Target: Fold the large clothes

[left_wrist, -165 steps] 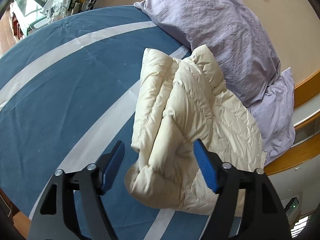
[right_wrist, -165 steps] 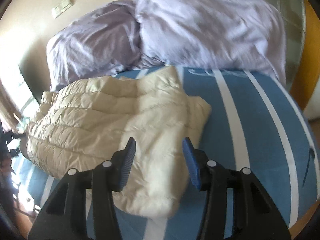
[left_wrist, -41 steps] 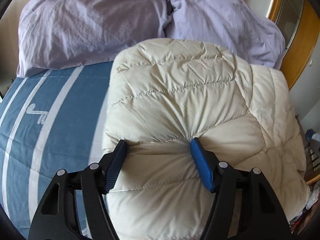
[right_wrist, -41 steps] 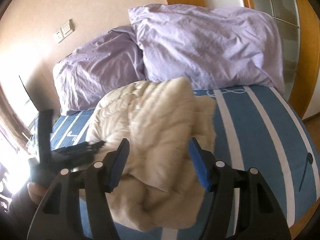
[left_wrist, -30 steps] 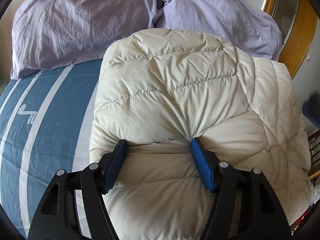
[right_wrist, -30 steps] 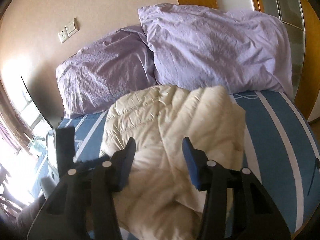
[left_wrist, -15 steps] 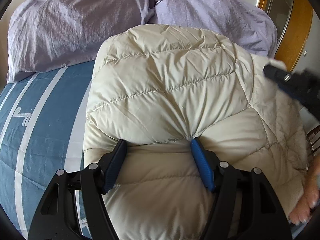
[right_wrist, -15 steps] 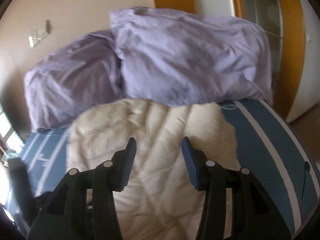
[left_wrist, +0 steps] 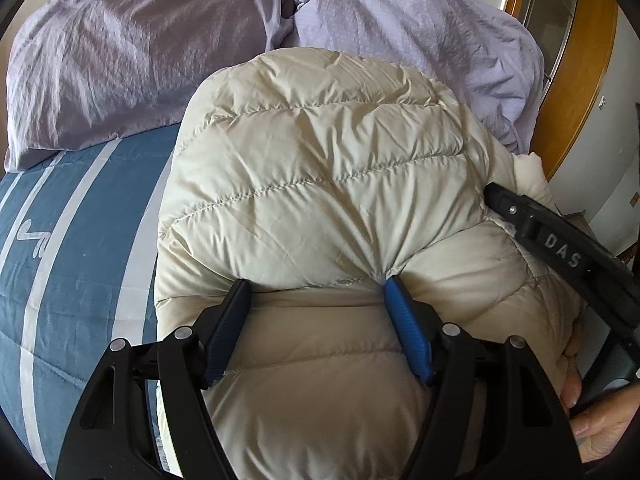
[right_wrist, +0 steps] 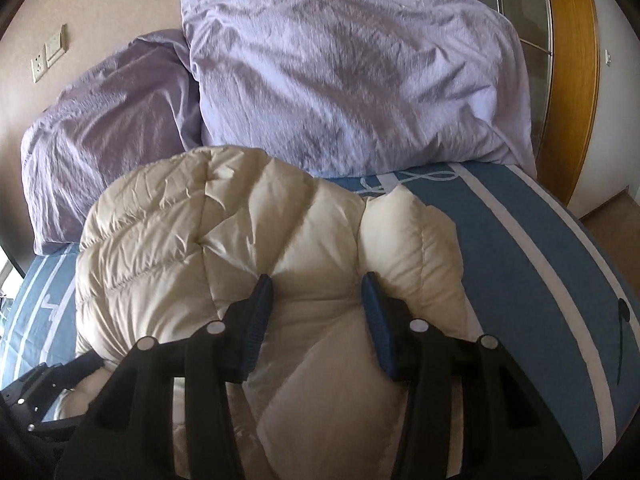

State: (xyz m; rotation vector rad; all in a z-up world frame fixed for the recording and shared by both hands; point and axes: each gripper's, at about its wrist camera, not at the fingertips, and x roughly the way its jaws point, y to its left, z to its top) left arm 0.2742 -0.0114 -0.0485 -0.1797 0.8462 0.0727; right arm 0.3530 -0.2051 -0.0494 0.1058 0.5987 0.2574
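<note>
A cream quilted puffer jacket (left_wrist: pixel 320 184) lies folded into a thick bundle on the blue striped bed; it also shows in the right wrist view (right_wrist: pixel 224 240). My left gripper (left_wrist: pixel 316 292) is open, with both fingers pressed down into the jacket's near part. My right gripper (right_wrist: pixel 316 288) is open too, its fingers pushed into the bundle's right side beside a puffed collar or sleeve end (right_wrist: pixel 404 236). The right gripper's black body shows in the left wrist view (left_wrist: pixel 560 248), resting on the jacket's right edge.
Two lilac pillows (right_wrist: pixel 344 80) (right_wrist: pixel 108 120) lie just behind the jacket against the wall. The blue bedspread with white stripes (right_wrist: pixel 540 272) extends right; more of it (left_wrist: pixel 76 224) lies left. A wooden-framed door (right_wrist: pixel 572 60) stands at right.
Both grippers have come down onto the folded jacket. The right gripper has moved in from the side and now presses into the bundle's right part; the left has held its place.
</note>
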